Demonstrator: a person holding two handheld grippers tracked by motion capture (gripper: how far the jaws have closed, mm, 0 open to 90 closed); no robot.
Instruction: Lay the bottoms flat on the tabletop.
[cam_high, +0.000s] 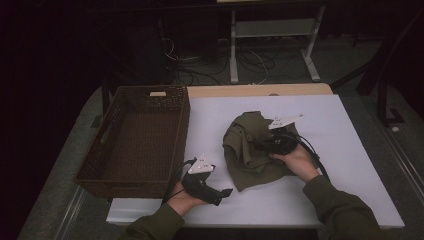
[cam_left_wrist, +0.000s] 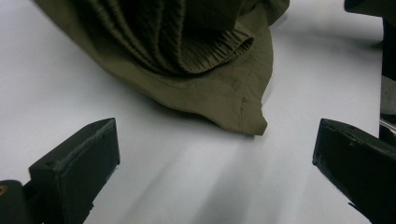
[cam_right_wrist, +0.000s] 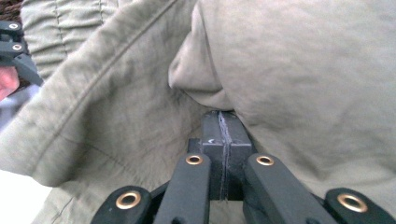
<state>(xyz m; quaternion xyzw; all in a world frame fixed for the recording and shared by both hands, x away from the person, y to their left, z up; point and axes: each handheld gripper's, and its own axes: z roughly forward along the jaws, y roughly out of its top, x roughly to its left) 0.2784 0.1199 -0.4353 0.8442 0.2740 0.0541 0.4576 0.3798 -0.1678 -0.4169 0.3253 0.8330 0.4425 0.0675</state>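
An olive-green garment (cam_high: 250, 145) lies crumpled on the white table cover (cam_high: 340, 150), right of centre. My right gripper (cam_high: 265, 144) rests on top of it, held from the right by a hand. In the right gripper view its jaws are pressed together at a bulging fold of the garment (cam_right_wrist: 303, 70), and the right gripper (cam_right_wrist: 219, 116) is shut on that fold. My left gripper (cam_high: 225, 192) sits near the front edge, just left of the garment's lower corner. The left gripper (cam_left_wrist: 217, 140) stands open, with bare cover between its jaws and the garment's hem corner (cam_left_wrist: 252, 121) just ahead.
A dark brown wicker basket (cam_high: 180, 130) with nothing in it stands on the left part of the table, close to my left hand. Bare white cover lies right of the garment and in front of it. Beyond the table are a metal frame (cam_high: 235, 50) and cables on the floor.
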